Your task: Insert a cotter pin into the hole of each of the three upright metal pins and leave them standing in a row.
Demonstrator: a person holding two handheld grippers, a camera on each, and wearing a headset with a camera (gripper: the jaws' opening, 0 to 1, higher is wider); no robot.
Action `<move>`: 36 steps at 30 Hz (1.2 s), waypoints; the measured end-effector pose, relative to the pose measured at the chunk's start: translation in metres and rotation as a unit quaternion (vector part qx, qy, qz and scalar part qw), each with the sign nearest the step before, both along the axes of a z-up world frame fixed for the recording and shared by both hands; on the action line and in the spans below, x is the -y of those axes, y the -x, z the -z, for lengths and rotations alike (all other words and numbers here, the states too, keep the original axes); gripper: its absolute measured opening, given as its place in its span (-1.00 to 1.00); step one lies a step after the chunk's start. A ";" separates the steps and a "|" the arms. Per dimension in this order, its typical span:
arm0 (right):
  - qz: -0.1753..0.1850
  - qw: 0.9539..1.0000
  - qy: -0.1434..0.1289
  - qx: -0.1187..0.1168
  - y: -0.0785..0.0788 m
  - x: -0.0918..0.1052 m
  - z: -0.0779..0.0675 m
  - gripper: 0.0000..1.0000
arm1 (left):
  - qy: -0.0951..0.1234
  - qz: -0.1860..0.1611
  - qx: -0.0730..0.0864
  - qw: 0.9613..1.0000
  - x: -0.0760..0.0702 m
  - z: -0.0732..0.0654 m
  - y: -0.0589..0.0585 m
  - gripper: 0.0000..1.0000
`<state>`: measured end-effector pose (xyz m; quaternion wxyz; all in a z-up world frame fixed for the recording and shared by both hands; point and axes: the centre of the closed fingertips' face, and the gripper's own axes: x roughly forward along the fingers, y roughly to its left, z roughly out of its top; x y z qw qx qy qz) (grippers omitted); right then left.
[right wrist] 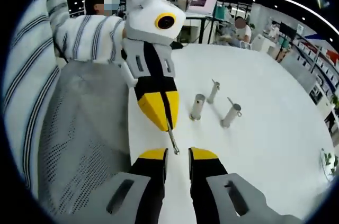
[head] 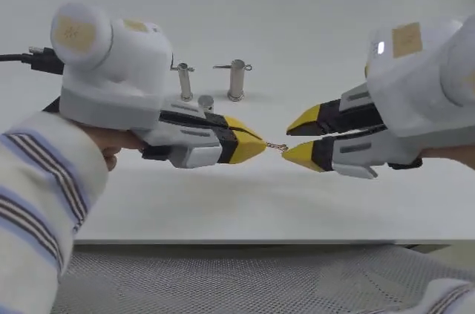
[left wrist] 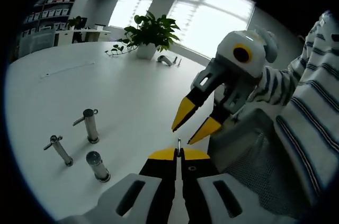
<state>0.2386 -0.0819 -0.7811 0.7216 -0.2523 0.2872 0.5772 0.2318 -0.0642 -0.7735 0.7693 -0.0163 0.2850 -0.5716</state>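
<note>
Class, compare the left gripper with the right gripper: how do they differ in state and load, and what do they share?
The left gripper has its tongs shut, while the right gripper has its tongs open. The left gripper holds a cotter pin at its tip; the right gripper holds nothing. Both have white bodies and yellow-tipped tongs, and they point at each other.

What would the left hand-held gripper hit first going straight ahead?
The cotter pin in the left hand-held gripper would reach the right hand-held gripper first, probably entering between its open jaws, though depth is unclear.
</note>
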 end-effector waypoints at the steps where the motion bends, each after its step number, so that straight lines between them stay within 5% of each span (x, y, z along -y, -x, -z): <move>1: 0.000 1.000 -0.002 -0.002 0.000 0.000 0.000 -0.67 | 0.001 0.007 0.010 1.000 0.000 -0.001 0.000 -1.00; 5: -0.013 1.000 -0.011 0.003 -0.002 0.003 -0.002 -0.68 | 0.000 0.024 0.031 0.999 0.000 -0.003 0.001 -1.00; 12: -0.025 0.999 -0.019 -0.023 0.004 0.002 -0.002 -0.69 | -0.002 0.062 0.077 0.995 0.000 -0.004 0.005 -1.00; 21: -0.069 0.997 -0.013 -0.027 0.016 -0.007 -0.001 -0.75 | 0.005 0.083 0.085 0.993 0.001 -0.004 0.008 -1.00; 36: -0.086 0.995 -0.015 -0.042 0.022 -0.012 0.004 -0.87 | 0.018 0.098 0.083 0.992 0.003 -0.007 0.010 -1.00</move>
